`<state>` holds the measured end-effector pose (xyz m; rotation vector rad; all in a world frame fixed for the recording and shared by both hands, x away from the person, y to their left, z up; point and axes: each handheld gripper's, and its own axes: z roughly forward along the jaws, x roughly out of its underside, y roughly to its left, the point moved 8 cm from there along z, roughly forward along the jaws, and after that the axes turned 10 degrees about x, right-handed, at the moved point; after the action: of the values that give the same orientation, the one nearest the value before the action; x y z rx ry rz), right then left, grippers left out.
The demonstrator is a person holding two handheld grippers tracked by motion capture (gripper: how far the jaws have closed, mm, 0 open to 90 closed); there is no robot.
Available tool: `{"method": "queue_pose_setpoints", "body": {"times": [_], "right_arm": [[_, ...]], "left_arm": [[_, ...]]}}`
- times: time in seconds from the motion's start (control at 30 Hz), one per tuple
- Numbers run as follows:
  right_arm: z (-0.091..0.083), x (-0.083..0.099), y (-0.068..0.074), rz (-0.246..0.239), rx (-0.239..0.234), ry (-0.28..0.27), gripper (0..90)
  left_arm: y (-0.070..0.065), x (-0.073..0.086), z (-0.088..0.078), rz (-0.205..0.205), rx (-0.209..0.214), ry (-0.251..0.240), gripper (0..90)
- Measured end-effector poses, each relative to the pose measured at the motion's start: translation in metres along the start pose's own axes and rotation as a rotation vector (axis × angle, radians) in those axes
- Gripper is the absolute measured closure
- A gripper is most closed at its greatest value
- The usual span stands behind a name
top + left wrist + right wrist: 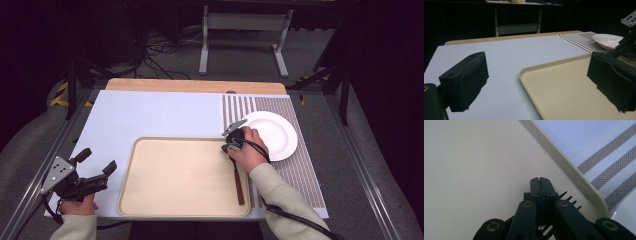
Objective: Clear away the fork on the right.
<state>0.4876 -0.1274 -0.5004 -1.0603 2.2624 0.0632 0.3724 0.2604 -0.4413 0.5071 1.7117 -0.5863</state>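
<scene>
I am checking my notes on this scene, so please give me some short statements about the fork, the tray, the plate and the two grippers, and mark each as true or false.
1. The right gripper is shut on the fork. True.
2. The fork lies on the white plate. False: it is over the right part of the beige tray, and the plate is bare.
3. The left gripper holds a spoon. False: its jaws stand open with nothing between them.
4. The plate stands on the striped mat, right of the tray. True.
5. The tray lies on the floor. False: it lies on the table.
</scene>
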Motion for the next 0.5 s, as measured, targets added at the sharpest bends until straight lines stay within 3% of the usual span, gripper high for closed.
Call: {"method": "queue_pose_setpoints", "body": {"times": [0.5], "right_arm": [[-0.005, 0.009, -0.012, 0.028, 0.019, 0.010, 90.0]], "left_arm": [[0.000, 0.000, 0.001, 0.002, 0.001, 0.001, 3.9]]}}
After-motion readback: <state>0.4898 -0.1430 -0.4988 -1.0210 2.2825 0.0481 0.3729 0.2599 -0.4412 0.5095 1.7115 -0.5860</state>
